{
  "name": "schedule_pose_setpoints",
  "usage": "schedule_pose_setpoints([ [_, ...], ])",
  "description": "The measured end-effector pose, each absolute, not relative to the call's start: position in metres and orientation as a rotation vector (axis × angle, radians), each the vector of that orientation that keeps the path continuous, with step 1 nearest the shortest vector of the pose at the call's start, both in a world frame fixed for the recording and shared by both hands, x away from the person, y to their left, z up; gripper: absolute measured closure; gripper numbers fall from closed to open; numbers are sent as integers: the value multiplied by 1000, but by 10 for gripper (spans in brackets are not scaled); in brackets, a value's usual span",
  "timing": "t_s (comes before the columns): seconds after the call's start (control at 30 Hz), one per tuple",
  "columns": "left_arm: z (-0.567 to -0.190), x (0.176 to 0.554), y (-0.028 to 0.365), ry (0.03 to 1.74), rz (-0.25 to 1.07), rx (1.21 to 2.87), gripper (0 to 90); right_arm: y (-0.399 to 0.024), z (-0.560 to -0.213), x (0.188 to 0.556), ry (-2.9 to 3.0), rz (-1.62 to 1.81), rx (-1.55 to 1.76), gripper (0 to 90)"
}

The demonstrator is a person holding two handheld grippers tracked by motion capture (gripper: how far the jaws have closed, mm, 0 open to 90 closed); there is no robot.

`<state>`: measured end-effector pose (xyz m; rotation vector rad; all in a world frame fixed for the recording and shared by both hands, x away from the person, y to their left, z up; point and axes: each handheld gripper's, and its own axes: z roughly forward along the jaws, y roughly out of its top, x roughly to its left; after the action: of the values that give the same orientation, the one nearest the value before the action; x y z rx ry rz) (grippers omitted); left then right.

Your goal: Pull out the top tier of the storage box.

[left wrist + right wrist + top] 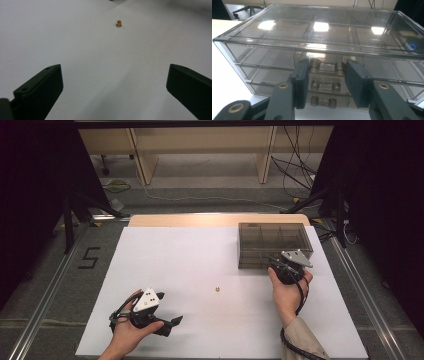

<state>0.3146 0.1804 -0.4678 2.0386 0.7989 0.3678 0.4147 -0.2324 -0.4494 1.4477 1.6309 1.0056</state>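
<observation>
A smoky clear plastic drawer box (pixel 272 240) with three drawers stands at the far right of the white table top. My right gripper (pixel 281 266) is at its front. In the right gripper view, the right gripper (pixel 327 72) has its jaws on either end of the top drawer's handle (pixel 327 67), pads against it. A tiny gold-coloured piece (pixel 217 289) lies alone mid-table. My left gripper (pixel 170 325) rests low at the near left, pointing right toward it. In the left gripper view, the left gripper (pixel 115 75) stands wide open with nothing between its jaws, and the gold piece (pixel 119 23) lies well ahead.
The white sheet (pixel 165 265) covers most of the table, with a wooden strip at its far edge. Two more drawer handles (pixel 323 101) sit below the gripped one. Dark stands, cables and a wooden bench are on the floor beyond the table.
</observation>
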Motion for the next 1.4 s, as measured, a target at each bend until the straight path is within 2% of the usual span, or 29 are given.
schedule_pose_setpoints([
  [1.4, -468, 315, 181, 795, 367, 2044, 7, -230, -455, 413, 1567, 1040, 1457, 552],
])
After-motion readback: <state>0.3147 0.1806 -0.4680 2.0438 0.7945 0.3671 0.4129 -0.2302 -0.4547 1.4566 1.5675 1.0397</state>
